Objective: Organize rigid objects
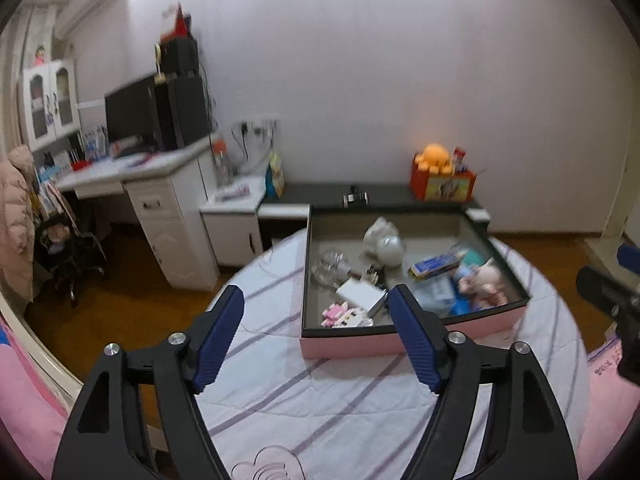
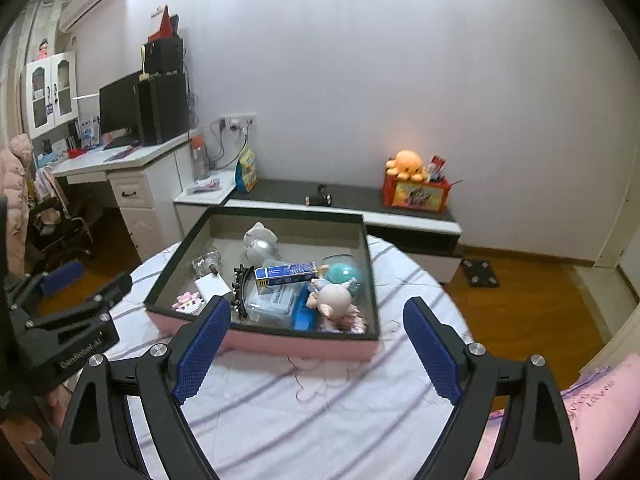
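Note:
A pink box with a dark rim (image 1: 400, 342) (image 2: 280, 346) sits on a round table with a striped cloth (image 1: 320, 400) (image 2: 320, 400). In it lie a white charger (image 1: 360, 293) (image 2: 212, 285), a blue carton (image 1: 434, 266) (image 2: 286, 273), a doll (image 1: 486, 286) (image 2: 336, 300), a glass piece (image 1: 330, 267) (image 2: 206, 263), a white round toy (image 1: 386, 248) (image 2: 262, 246), a black hair clip (image 2: 240, 280) and a pink block toy (image 1: 344, 315) (image 2: 188, 301). My left gripper (image 1: 316, 300) is open and empty in front of the box. My right gripper (image 2: 318, 312) is open and empty, just short of the box's near wall.
A low dark-topped cabinet (image 1: 380, 194) (image 2: 340, 196) behind the table carries a red box with an orange plush (image 1: 440, 178) (image 2: 416, 184). A white desk with a monitor (image 1: 132, 120) (image 2: 120, 108) stands at the left. The other gripper shows at each view's edge (image 1: 612, 304) (image 2: 60, 312).

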### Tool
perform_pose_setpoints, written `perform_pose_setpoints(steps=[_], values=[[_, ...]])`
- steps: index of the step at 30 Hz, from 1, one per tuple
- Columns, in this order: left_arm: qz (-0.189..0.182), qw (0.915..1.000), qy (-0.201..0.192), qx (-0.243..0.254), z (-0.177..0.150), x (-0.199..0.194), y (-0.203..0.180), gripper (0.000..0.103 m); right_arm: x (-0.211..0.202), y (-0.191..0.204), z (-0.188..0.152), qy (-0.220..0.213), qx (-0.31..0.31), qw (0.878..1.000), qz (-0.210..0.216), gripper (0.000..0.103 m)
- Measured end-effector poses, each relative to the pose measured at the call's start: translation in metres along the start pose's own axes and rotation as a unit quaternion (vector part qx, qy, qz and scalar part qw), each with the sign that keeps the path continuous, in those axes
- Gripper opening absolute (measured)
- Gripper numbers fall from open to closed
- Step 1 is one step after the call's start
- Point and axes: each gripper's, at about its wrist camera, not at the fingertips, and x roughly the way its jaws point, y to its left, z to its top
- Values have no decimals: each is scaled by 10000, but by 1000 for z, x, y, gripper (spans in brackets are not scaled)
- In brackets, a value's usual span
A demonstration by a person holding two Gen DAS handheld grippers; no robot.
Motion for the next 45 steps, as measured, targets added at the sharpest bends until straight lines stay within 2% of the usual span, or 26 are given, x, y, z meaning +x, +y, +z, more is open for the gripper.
perform_pose_setpoints(steps=[2, 5, 13, 18, 26, 45], values=[[38, 9997, -249, 26, 1, -25, -3, 80, -26, -1, -5, -213, 10, 9998, -29, 92], [52, 9978, -657, 33, 3, -64, -7, 84, -55, -5, -10, -499, 50, 9987, -88, 103], [-98, 9891, -1465, 94, 5, -139, -16, 90, -130, -7, -19, -1290, 133, 9913, -221, 103], [-144, 9834, -1808, 105, 2, -170, -21, 93, -157, -4, -22, -1594, 112, 9868, -269, 103], [-61, 9778, -2096, 29, -1, -195, -17, 96, -181, 4, -30, -1832, 76, 9823, -389, 103], [-102, 9740, -2261, 40, -10, -212, -15, 97, -197, 14, -33, -2003, 57, 9779, -601, 103]])
